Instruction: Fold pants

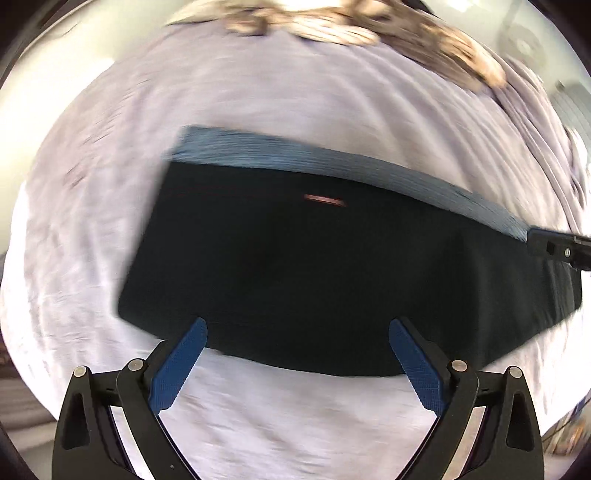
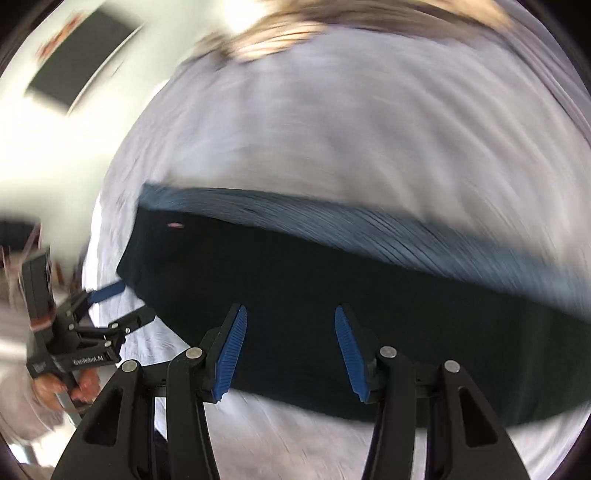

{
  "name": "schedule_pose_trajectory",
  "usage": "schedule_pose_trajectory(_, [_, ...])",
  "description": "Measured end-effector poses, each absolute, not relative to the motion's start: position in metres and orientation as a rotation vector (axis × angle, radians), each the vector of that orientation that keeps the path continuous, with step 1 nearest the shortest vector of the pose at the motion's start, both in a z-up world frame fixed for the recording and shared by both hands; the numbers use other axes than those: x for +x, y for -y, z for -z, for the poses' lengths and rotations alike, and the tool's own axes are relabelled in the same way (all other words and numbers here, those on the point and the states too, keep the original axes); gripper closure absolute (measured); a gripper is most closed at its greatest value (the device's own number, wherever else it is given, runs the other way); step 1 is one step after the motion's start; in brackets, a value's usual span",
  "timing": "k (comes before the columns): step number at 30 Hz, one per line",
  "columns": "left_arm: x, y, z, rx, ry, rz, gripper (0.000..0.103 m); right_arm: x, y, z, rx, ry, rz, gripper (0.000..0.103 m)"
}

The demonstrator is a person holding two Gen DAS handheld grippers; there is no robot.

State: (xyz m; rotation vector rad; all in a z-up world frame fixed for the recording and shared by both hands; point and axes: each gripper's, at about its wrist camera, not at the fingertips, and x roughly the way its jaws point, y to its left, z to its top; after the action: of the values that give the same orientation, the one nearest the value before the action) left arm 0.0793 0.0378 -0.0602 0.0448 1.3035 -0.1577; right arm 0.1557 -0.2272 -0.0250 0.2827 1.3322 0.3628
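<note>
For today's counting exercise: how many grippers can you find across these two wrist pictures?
2. The left gripper hangs open over the near edge of the dark pants; it also shows at the left of the right wrist view. The right gripper is open above the same pants on the pale sheet.

- Blurred fisheye view looking down over the left gripper (image 1: 297, 334); its two blue pads (image 1: 177, 363) stand wide apart with nothing between them
- Dark pants (image 1: 314, 266) lie folded into a broad band on a pale sheet (image 1: 258, 88); a lighter blue strip runs along their far edge
- A small reddish mark shows on the dark cloth near the middle
- The pad tips sit over the near edge of the pants
- Part of the right gripper (image 1: 557, 247) enters from the right edge, at the pants' far right end
- A brown patterned cloth (image 1: 332, 22) lies along the top
</note>
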Motion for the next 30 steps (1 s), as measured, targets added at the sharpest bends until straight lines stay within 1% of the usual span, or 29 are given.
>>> schedule_pose_trajectory(1, [0.084, -0.054, 0.063, 0.031, -1.298, 0.132, 0.004, 0.175, 0.203, 0.024, 0.220, -1.334, -0.416, 0.047])
schedule_pose_trajectory(2, [0.088, -0.066, 0.065, 0.028, -1.293, 0.112, 0.004, 0.190, 0.183, 0.023, 0.175, -1.342, -0.458, 0.041])
schedule_pose_trajectory(3, [0.091, -0.079, 0.068, 0.027, -1.288, 0.093, 0.004, 0.203, 0.168, 0.025, 0.143, -1.349, -0.489, 0.039])
schedule_pose_trajectory(5, [0.098, -0.097, 0.075, 0.017, -1.281, 0.068, 0.004, 0.233, 0.138, 0.036, 0.085, -1.380, -0.535, 0.039])
schedule_pose_trajectory(9, [0.109, -0.126, 0.089, -0.016, -1.287, 0.062, 0.004, 0.268, 0.094, 0.049, 0.067, -1.414, -0.625, 0.039])
schedule_pose_trajectory(16, [0.118, -0.145, 0.109, -0.099, -1.293, 0.068, 0.004, 0.322, 0.005, 0.076, 0.103, -1.472, -0.750, 0.040])
schedule_pose_trajectory(17, [0.117, -0.151, 0.110, -0.116, -1.294, 0.077, 0.007, 0.328, -0.005, 0.085, 0.094, -1.496, -0.744, 0.050])
schedule_pose_trajectory(18, [0.115, -0.155, 0.110, -0.128, -1.292, 0.083, 0.012, 0.330, -0.011, 0.092, 0.088, -1.519, -0.739, 0.067])
schedule_pose_trajectory(19, [0.114, -0.159, 0.109, -0.136, -1.287, 0.087, 0.016, 0.333, -0.017, 0.097, 0.078, -1.540, -0.733, 0.098])
schedule_pose_trajectory(23, [0.101, -0.185, 0.100, -0.138, -1.267, 0.096, 0.016, 0.323, -0.034, 0.077, -0.022, -1.477, -0.777, 0.100])
schedule_pose_trajectory(25, [0.098, -0.188, 0.101, -0.133, -1.272, 0.094, 0.016, 0.330, -0.040, 0.072, -0.001, -1.466, -0.791, 0.100])
schedule_pose_trajectory(27, [0.098, -0.189, 0.100, -0.120, -1.276, 0.080, 0.016, 0.339, -0.050, 0.076, -0.005, -1.470, -0.776, 0.100])
schedule_pose_trajectory(29, [0.094, -0.182, 0.091, -0.098, -1.256, 0.056, 0.016, 0.340, -0.064, 0.097, -0.072, -1.503, -0.713, 0.099])
schedule_pose_trajectory(30, [0.094, -0.178, 0.085, -0.081, -1.240, 0.054, 0.016, 0.340, -0.060, 0.100, -0.040, -1.512, -0.690, 0.098])
